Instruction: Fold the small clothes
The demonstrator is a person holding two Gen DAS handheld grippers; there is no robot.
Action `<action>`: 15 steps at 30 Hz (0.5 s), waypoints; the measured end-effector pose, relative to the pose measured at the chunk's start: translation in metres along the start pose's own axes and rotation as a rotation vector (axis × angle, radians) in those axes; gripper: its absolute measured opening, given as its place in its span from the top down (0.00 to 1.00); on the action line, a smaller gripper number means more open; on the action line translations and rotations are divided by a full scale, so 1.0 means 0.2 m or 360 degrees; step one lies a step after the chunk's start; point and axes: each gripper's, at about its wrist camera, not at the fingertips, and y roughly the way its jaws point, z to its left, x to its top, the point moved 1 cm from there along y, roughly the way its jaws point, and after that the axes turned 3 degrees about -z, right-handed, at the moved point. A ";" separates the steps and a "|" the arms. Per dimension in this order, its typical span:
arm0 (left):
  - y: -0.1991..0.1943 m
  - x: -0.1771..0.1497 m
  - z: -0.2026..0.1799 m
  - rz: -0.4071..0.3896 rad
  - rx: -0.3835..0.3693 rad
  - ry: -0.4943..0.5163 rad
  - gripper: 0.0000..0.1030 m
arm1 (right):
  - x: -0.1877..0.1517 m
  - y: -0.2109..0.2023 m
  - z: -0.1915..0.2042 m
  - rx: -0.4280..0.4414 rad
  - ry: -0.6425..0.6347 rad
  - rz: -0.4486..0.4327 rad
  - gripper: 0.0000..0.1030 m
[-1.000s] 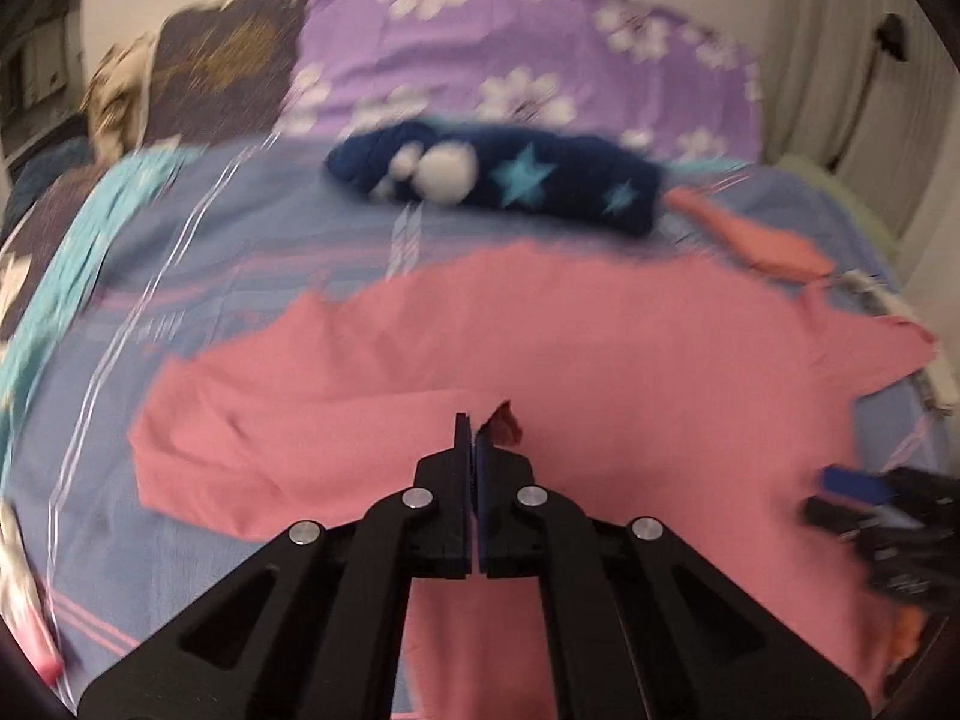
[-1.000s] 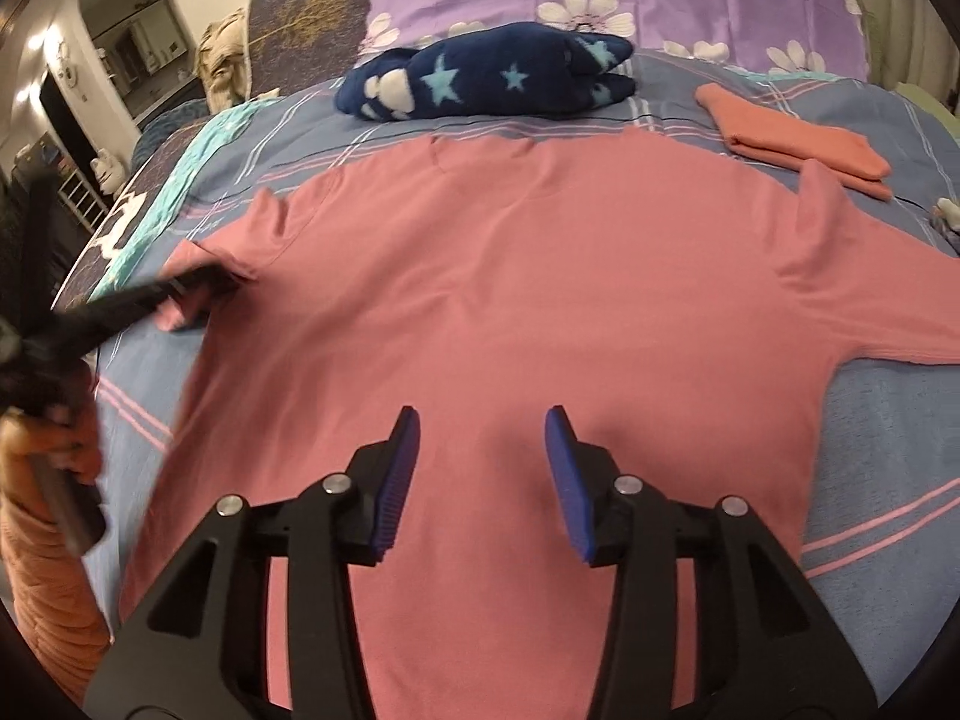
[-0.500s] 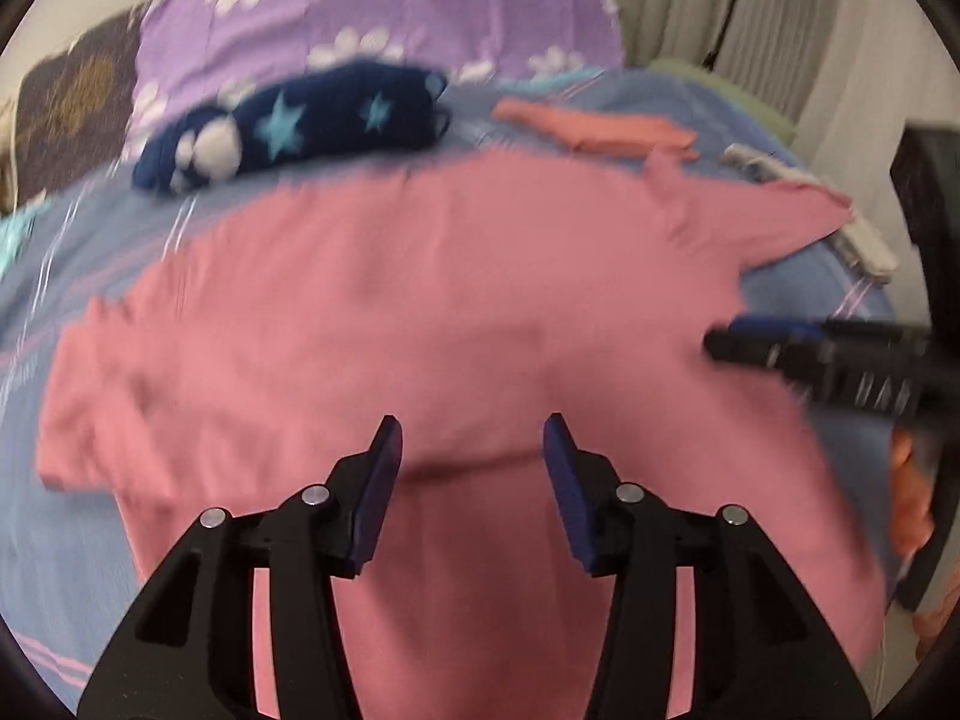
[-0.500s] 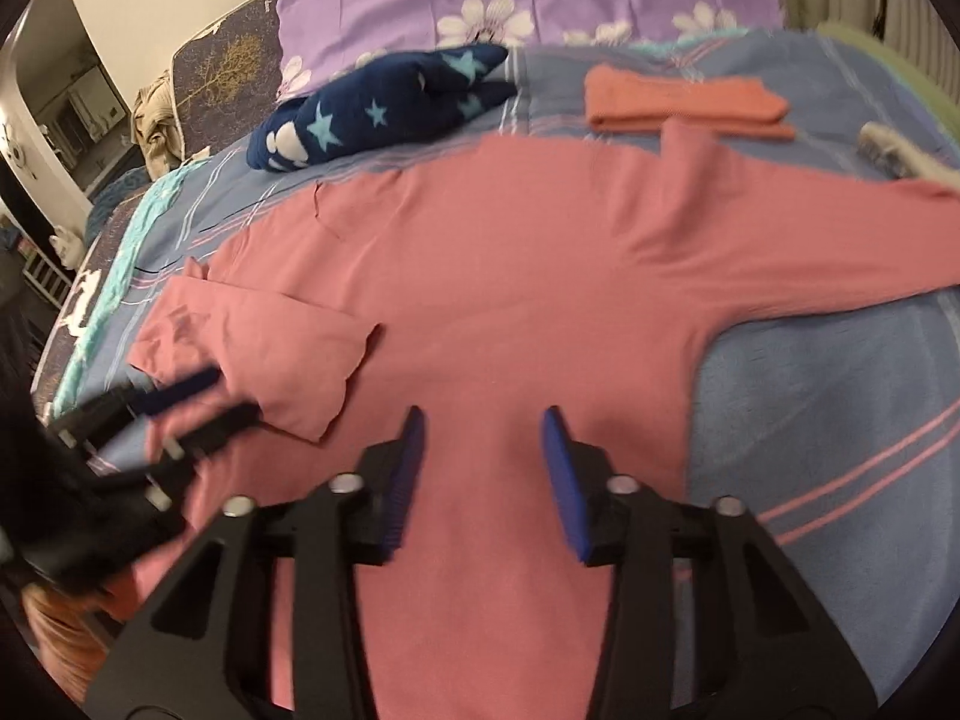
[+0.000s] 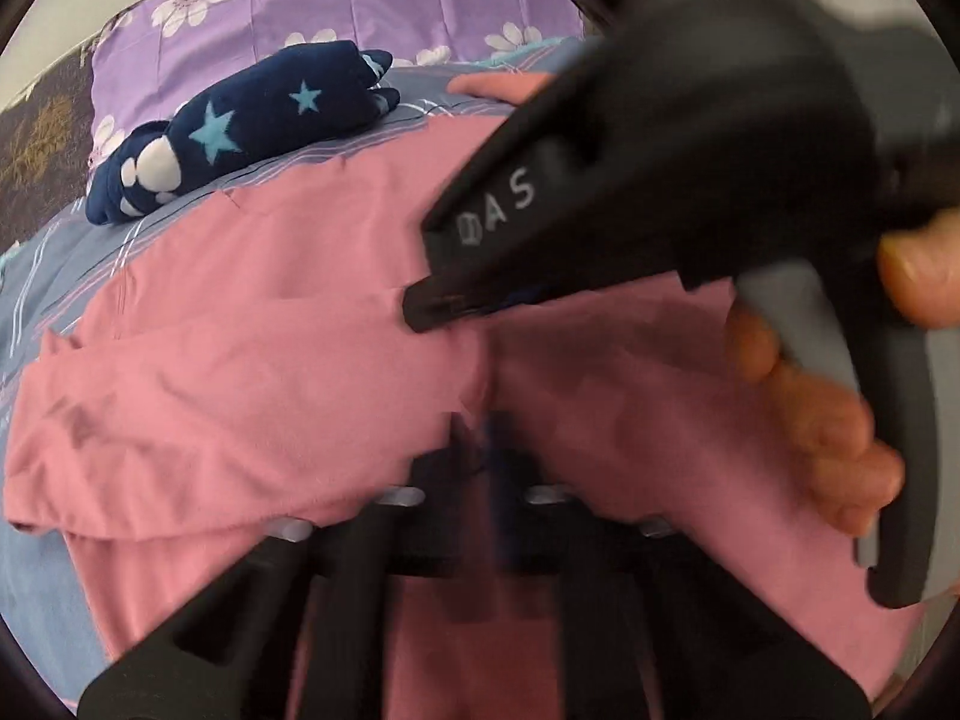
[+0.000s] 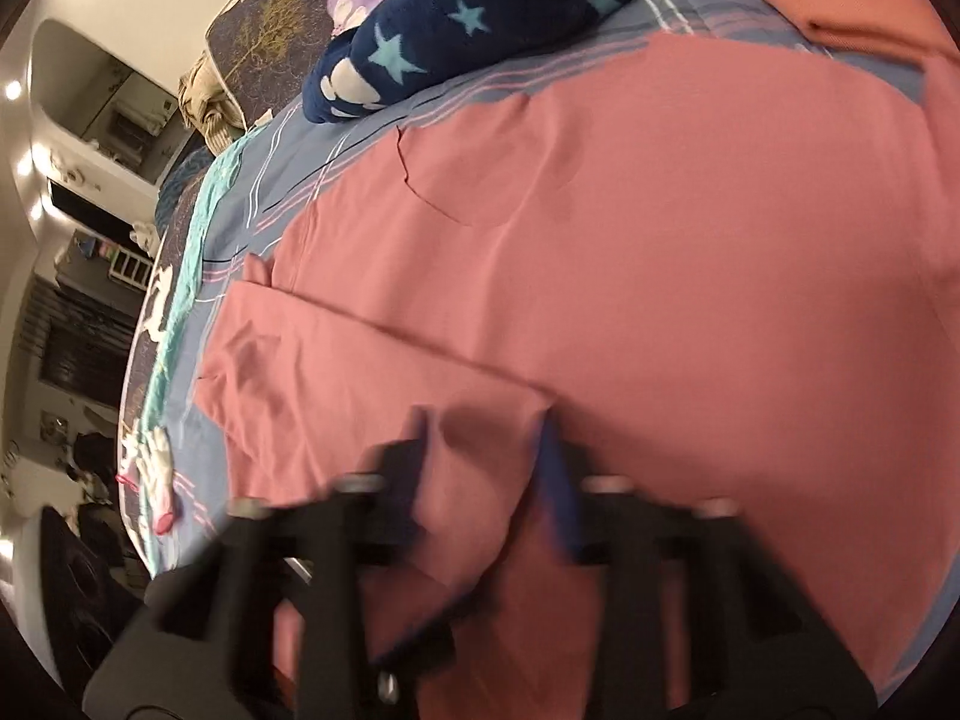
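A pink long-sleeved shirt [image 5: 288, 312] lies spread on the bed, and also fills the right wrist view [image 6: 690, 252]. Its left sleeve [image 6: 336, 372] is folded in over the body. My left gripper [image 5: 477, 432] looks shut on a raised pinch of pink fabric at the shirt's lower middle, though the frame is blurred. My right gripper [image 6: 483, 450] is open low over the folded sleeve's end, which sits between its fingers. In the left wrist view the right gripper [image 5: 630, 180] crosses close in front, its tip touching the shirt.
A navy star-patterned plush [image 5: 240, 126] lies at the back on the striped blue bedsheet [image 6: 312, 156], before purple flowered pillows [image 5: 372, 18]. A folded orange garment [image 6: 840, 0] lies at the back right. A small white and pink item [image 6: 156, 480] lies at the bed's left edge.
My left gripper let go of the sleeve, opened, then closed on the shirt's lower middle. My right gripper swung left and down over the folded sleeve, crossing in front of the left camera.
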 end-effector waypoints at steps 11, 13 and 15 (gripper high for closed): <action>-0.25 0.48 -0.11 -0.0327 -0.0127 -0.0026 0.98 | 0.29 -0.51 0.10 -0.0147 -0.0245 -0.0398 0.95; -0.21 0.55 -0.17 -0.0324 -0.0182 -0.0041 0.98 | 0.35 -0.56 0.04 -0.0240 -0.0250 -0.0436 0.95; -0.15 0.59 -0.22 -0.0303 -0.0222 -0.0055 0.97 | 0.37 -0.56 -0.05 -0.0446 -0.0259 -0.0469 0.95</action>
